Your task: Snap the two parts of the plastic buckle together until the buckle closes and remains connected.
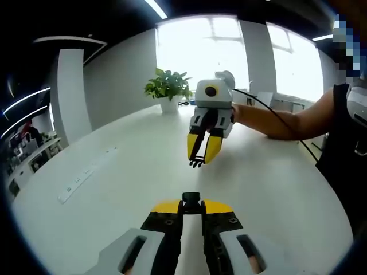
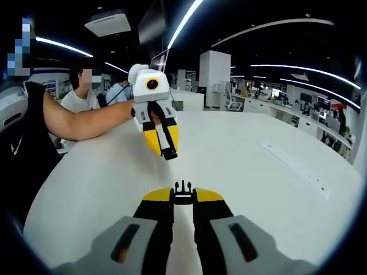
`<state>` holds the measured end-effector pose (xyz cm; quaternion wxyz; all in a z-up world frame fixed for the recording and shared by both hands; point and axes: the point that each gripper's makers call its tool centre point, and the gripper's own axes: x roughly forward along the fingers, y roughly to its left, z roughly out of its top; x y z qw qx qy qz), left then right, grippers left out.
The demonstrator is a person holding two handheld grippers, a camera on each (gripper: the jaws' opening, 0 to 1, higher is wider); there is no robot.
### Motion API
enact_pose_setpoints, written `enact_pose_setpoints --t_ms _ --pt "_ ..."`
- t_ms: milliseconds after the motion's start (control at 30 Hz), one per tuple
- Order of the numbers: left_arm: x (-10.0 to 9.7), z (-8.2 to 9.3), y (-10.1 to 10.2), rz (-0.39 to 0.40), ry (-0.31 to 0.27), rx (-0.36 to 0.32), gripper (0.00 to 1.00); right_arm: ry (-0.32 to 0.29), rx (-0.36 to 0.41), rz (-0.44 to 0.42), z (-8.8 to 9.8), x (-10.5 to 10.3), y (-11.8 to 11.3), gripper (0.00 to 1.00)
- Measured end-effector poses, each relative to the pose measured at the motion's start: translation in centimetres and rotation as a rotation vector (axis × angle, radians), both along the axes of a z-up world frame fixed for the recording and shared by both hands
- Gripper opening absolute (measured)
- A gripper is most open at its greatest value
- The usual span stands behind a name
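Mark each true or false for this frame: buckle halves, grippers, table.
1. Each gripper holds one buckle part. True: the left gripper is shut on the socket half, the right gripper on the pronged half.
2. The two halves are already snapped together. False: they are apart, facing each other above the white table.
3. A potted plant stands on the table. True.
4. The pronged half lies loose on the table. False: it is pinched between the right gripper's jaws, prongs pointing outward.
5. The left gripper's jaws are wide open. False: they are closed on the socket half.
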<state>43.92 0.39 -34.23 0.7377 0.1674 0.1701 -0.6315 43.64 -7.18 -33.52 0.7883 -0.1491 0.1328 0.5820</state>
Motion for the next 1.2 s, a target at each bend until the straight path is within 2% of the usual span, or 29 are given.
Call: enact_pose_setpoints --t_ms 233,367,667,1200 --pt "-0.1 0.2 -0.1 0.002 -0.003 -0.003 0.10 -0.002 0.008 -0.009 0.1 -0.4 -0.2 0.11" --pt "-1.0 -0.2 0.1 0.004 -0.005 0.007 0.10 -0.006 0.005 -0.012 0.0 -0.6 -0.3 0.11" --pt "-1.3 0.3 0.8 0.023 0.011 -0.022 0.11 -0.015 0.011 -0.008 0.5 -0.8 -0.1 0.11" --pt "-2.0 -0.1 0.5 -0.010 0.024 -0.007 0.11 -0.012 0.010 0.001 0.6 -1.1 0.1 0.11"
